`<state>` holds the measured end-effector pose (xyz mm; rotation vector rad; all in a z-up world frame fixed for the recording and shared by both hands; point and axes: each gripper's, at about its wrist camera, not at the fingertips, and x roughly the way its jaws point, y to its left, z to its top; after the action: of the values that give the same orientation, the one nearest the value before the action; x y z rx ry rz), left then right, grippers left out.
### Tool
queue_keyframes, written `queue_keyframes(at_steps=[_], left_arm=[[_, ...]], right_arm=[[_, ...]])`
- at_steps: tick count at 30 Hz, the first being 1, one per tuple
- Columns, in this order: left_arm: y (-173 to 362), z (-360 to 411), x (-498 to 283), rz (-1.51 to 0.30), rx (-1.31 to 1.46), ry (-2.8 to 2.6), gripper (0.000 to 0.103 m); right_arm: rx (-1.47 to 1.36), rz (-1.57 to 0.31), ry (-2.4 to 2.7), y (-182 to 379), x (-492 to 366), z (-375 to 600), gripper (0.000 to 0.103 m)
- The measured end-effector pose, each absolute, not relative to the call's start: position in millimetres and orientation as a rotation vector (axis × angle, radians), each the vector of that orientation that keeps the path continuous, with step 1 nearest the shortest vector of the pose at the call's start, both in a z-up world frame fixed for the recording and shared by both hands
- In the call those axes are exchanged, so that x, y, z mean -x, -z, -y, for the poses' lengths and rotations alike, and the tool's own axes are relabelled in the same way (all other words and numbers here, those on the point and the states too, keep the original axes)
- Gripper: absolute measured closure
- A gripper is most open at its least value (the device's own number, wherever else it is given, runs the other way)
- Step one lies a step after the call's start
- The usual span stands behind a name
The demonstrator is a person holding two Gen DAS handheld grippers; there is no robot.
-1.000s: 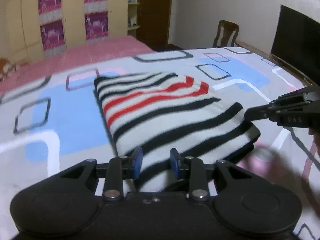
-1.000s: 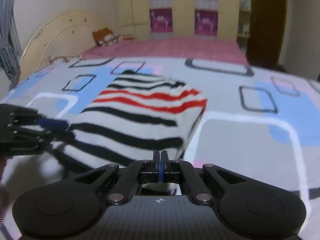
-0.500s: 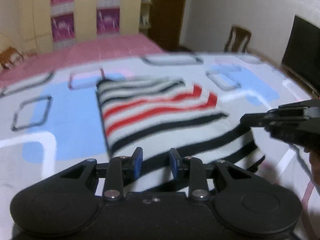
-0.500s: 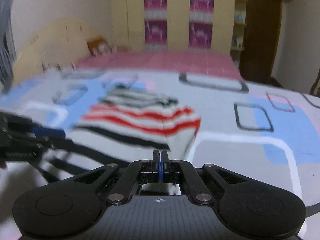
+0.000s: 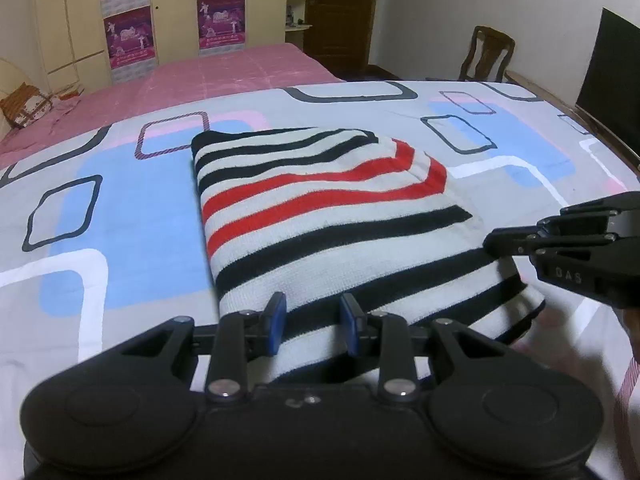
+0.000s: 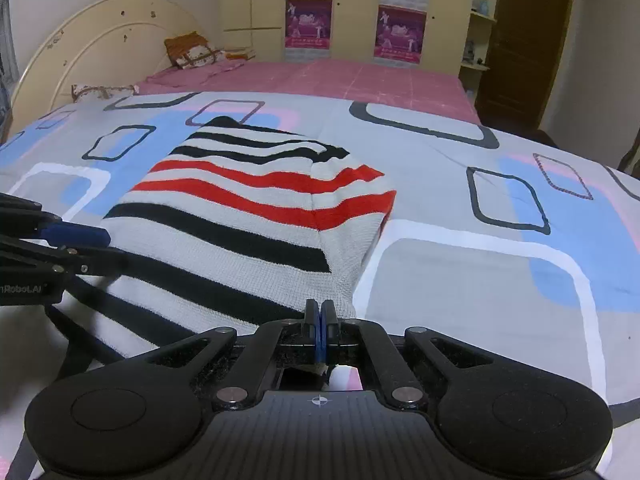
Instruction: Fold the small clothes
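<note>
A folded knit garment (image 5: 320,216) with black, red and white stripes lies on the patterned bed sheet (image 5: 120,208); it also shows in the right wrist view (image 6: 240,216). My left gripper (image 5: 312,324) is open, its blue pads over the garment's near edge with cloth between them. My right gripper (image 6: 320,320) is shut, pads together at the garment's near right corner; whether cloth is pinched is unclear. The right gripper shows in the left wrist view (image 5: 496,244) at the garment's right edge. The left gripper shows in the right wrist view (image 6: 100,248) at far left.
A pink bedspread (image 6: 320,76) lies beyond the sheet. A curved headboard (image 6: 100,40) with pillows stands at back left. A wardrobe with purple posters (image 5: 176,12), a wooden chair (image 5: 486,54) and a dark screen (image 5: 616,80) line the room.
Both views rose and steadied slightly over the folded garment. The left gripper stays open, the right stays shut. The garment keeps its place.
</note>
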<state>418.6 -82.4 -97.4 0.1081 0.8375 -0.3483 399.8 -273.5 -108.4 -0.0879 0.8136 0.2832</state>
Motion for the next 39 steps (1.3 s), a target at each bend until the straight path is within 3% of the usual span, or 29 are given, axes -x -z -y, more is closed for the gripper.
queue_keyframes(at_steps=[4, 17, 19, 20, 21, 22, 23, 24, 26, 28, 29, 37, 39], left_arm=[[90.4, 81.8, -416.9, -0.818, -0.092, 0.344, 0.075], [95.8, 88.9, -421.6, -0.867, -0.122, 0.312, 0.071], [87.9, 82.8, -421.2, -0.848, -0.087, 0.295, 0.055], [84.0, 78.8, -421.5, -0.835, -0.059, 0.290, 0.027], [79.9, 73.5, -421.9, -0.816, -0.021, 0.290, 0.002], [77.2, 67.2, -423.8, -0.794, 0.024, 0.289, 0.000], [76.8, 62.0, -427.9, -0.792, 0.060, 0.286, 0.002], [78.7, 56.9, -434.6, -0.813, 0.094, 0.285, 0.003], [86.0, 47.0, -447.2, -0.846, 0.162, 0.295, 0.012], [98.2, 36.5, -460.1, -0.894, 0.239, 0.305, 0.017], [104.6, 32.4, -465.6, -0.915, 0.275, 0.313, 0.017], [128.5, 17.6, -488.5, -0.972, 0.422, 0.318, 0.013], [129.3, 19.0, -491.5, -0.977, 0.419, 0.322, 0.013]], right_arm=[[0.064, -0.733, -0.277, 89.7, -392.1, 277.7, 0.103], [0.071, -0.796, -0.304, 110.0, -399.8, 280.8, 0.103], [-0.013, -0.763, -0.303, 97.1, -398.6, 293.5, 0.103], [-0.065, -0.733, -0.282, 88.9, -397.9, 303.3, 0.103], [-0.097, -0.722, -0.274, 84.8, -398.9, 310.3, 0.097], [-0.142, -0.722, -0.269, 82.5, -401.9, 319.3, 0.086], [-0.205, -0.729, -0.254, 83.2, -407.3, 330.4, 0.038], [-0.252, -0.725, -0.246, 84.6, -411.4, 339.2, 0.020], [-0.352, -0.737, -0.266, 89.7, -420.9, 356.4, 0.020], [-0.452, -0.782, -0.300, 98.3, -433.6, 369.8, 0.028], [-0.522, -0.815, -0.328, 106.2, -442.3, 377.1, 0.033], [-0.779, -0.965, -0.440, 150.5, -490.0, 394.9, 0.033], [-0.783, -0.998, -0.441, 157.9, -495.5, 391.5, 0.039]])
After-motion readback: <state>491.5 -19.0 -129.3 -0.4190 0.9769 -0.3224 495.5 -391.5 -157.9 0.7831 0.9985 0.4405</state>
